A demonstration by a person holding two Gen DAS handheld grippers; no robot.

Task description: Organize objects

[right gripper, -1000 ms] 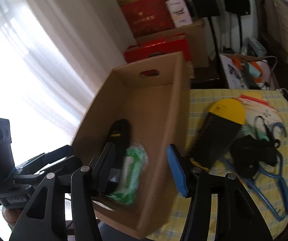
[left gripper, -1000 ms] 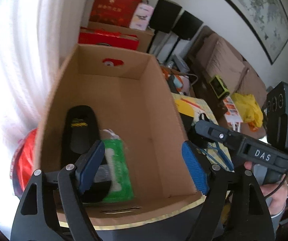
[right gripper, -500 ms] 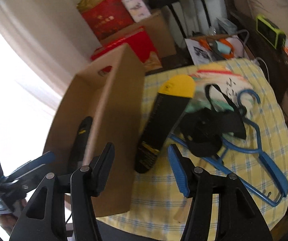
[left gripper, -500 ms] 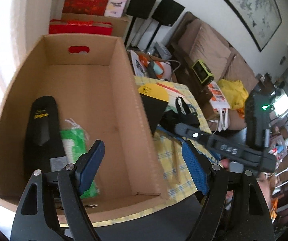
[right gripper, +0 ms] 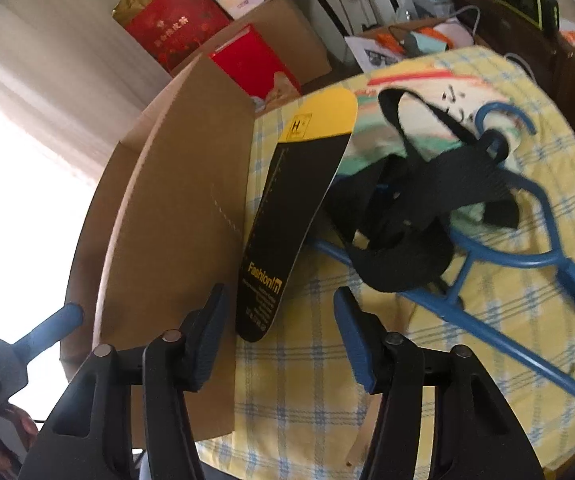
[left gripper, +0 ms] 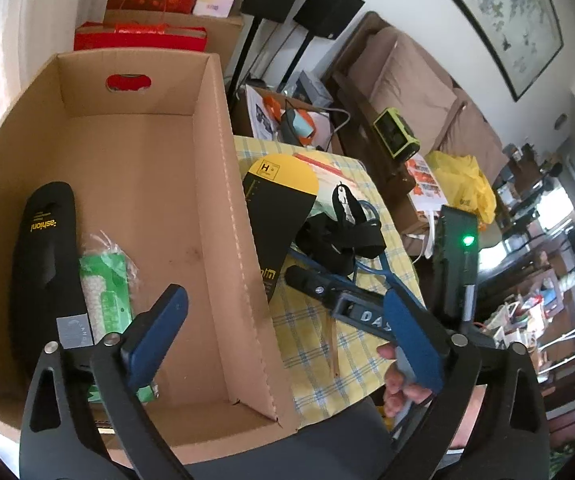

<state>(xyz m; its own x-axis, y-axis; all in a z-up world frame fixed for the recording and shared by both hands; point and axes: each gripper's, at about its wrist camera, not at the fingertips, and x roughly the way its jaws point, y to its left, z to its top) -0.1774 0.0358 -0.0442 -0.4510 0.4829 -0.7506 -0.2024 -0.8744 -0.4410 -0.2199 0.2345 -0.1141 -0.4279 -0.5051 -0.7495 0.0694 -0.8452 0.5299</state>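
Two hand-held grippers over a desk point(right gripper: 311, 392) with a yellow checked cloth. Risk, as judged: the black-and-yellow insole point(right gripper: 295, 216) leans on the outer wall of the cardboard box point(left gripper: 215, 184), so a grip at its near tip alone could let it pivot or slide; the right gripper's point(right gripper: 279, 340) left jaw is close to that wall and may snag it. The right jaws, half spread and closing, hold nothing; the insole's tip lies just ahead of them, nearer the left jaw. A black strap bundle point(right gripper: 415, 232) on a blue hanger point(right gripper: 527, 264) lies ahead and right. The left gripper point(left gripper: 283, 332), jaws opening wide and empty, hangs over the box corner, with a black insole point(left gripper: 43, 256) and green packet point(left gripper: 107, 296) inside, ahead-left.
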